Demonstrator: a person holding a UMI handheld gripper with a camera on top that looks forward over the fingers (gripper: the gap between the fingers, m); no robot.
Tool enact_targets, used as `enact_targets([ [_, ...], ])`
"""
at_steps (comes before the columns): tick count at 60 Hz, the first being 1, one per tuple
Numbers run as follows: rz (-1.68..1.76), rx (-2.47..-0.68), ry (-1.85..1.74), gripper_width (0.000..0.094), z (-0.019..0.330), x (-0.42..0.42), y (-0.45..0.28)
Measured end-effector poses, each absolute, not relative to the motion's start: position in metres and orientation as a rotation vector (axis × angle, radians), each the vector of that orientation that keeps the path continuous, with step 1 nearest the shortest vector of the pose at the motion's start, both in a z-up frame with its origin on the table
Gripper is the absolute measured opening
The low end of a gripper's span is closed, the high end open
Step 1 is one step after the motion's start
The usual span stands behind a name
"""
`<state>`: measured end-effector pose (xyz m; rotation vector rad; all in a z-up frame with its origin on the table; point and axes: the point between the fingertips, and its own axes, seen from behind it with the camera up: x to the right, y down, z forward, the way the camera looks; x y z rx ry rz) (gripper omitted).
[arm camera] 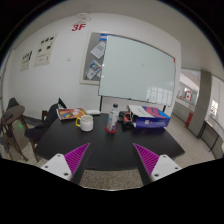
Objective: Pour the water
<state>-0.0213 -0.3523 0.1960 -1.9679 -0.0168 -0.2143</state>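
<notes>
My gripper (pixel 111 161) is open, its two fingers spread wide with the magenta pads (pixel 76 156) facing each other and nothing between them. It hovers above the near end of a dark table (pixel 108 142). Far beyond the fingers, on the table's back part, stands a white mug (pixel 85 122). A small dark object (pixel 112 125) sits to its right; what it is I cannot make out. No bottle or jug of water shows clearly.
A blue and white box (pixel 150 117) lies at the table's far right. Colourful booklets (pixel 69 113) lie at the far left. Chairs (pixel 17 122) stand to the left. A whiteboard (pixel 135 72) hangs on the back wall.
</notes>
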Motion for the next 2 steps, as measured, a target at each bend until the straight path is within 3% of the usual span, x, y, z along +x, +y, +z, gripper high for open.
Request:
enact_targets([
  [2, -0.208, -1.973, -0.012, 0.0836, 0.1959, -0.0215, -0.3539],
])
